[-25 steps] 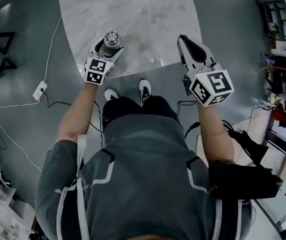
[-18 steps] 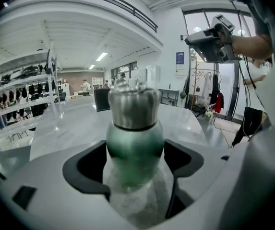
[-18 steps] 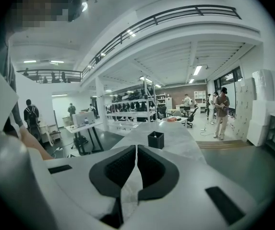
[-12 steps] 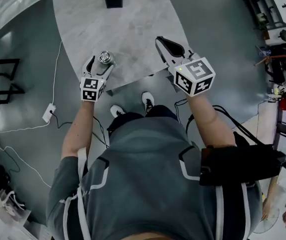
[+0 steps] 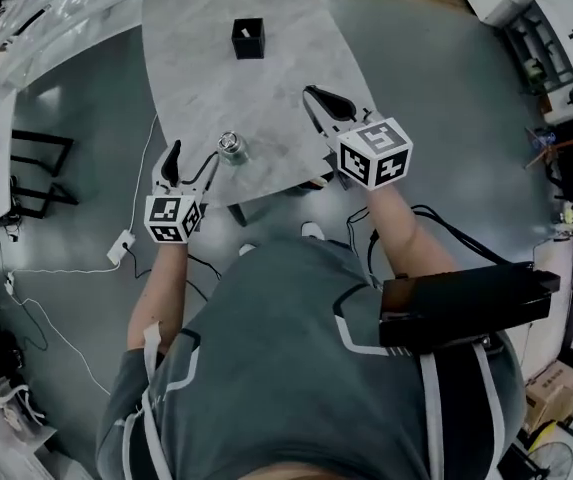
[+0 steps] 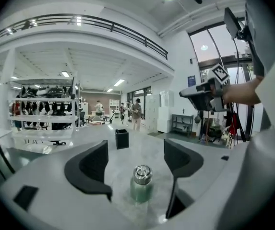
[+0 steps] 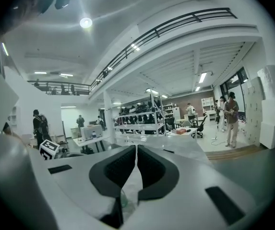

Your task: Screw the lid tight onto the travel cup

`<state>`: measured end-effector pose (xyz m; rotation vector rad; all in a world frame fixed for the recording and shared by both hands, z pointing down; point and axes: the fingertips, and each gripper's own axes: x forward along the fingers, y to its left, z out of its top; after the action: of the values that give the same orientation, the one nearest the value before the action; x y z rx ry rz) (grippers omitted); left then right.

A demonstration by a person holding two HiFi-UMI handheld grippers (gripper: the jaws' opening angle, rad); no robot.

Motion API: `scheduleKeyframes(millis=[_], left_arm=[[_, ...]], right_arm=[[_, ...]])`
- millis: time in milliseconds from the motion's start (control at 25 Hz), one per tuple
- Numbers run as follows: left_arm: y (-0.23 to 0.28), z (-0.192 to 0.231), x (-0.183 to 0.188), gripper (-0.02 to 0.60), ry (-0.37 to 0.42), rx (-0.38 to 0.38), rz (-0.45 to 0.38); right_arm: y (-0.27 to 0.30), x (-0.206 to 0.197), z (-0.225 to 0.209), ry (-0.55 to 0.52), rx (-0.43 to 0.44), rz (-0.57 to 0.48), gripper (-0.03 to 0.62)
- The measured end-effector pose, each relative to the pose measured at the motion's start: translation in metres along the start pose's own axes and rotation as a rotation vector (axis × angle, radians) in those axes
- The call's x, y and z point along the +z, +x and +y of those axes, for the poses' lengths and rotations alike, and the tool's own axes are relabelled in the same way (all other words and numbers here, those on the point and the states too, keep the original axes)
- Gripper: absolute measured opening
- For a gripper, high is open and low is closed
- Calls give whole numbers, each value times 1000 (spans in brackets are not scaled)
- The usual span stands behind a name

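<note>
The green travel cup (image 5: 230, 148) with its silver lid on stands upright on the marble table (image 5: 206, 78), near the front edge. My left gripper (image 5: 191, 164) is open, just left of the cup and nearer to me, touching nothing. In the left gripper view the cup (image 6: 141, 183) shows low between the open fingers (image 6: 90, 169), apart from both. My right gripper (image 5: 316, 96) is shut and empty over the table's right part, to the right of the cup. Its pads (image 7: 123, 169) meet in the right gripper view, with a sliver of green under them.
A black box (image 5: 248, 38) stands farther back on the table. White cables and a power strip (image 5: 121, 243) lie on the floor at the left, beside a black frame (image 5: 36, 163). Shelving and several people are far off in the hall.
The left gripper held the cup in both earlier frames; now it has let go, opened and drawn back to the left, and the cup stands alone on the table. The right gripper stays shut.
</note>
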<state>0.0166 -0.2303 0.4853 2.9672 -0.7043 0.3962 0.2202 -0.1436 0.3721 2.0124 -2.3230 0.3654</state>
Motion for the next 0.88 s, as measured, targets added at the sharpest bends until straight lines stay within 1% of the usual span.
scheduleKeyframes(millis=[120,160,240,320,440,560,680,880], left_arm=[[-13,5,22,360,-31,47,-30],[-17,7,28,332,-35,62,-38],[-25,11,44,215,-47,87,-64],[-31,14,61,197,-67,104,-103],[-40,18,86,103,-97,128,-161],[-47,16,105,30,-100,138,-191],[-48,13,115,10,-95,137,-199],[-49,8,124,9,-93,141,-202]], right_arm=[[1,8,4,-10,21,-17,35],[2,11,5,-14,26,-22,35],[4,16,6,-21,32,-33,35],[6,22,7,-24,37,-45,35],[9,28,8,-36,38,-53,34],[10,31,10,-75,28,-50,26],[10,35,11,-89,27,-57,26],[4,38,8,-92,13,-65,26]])
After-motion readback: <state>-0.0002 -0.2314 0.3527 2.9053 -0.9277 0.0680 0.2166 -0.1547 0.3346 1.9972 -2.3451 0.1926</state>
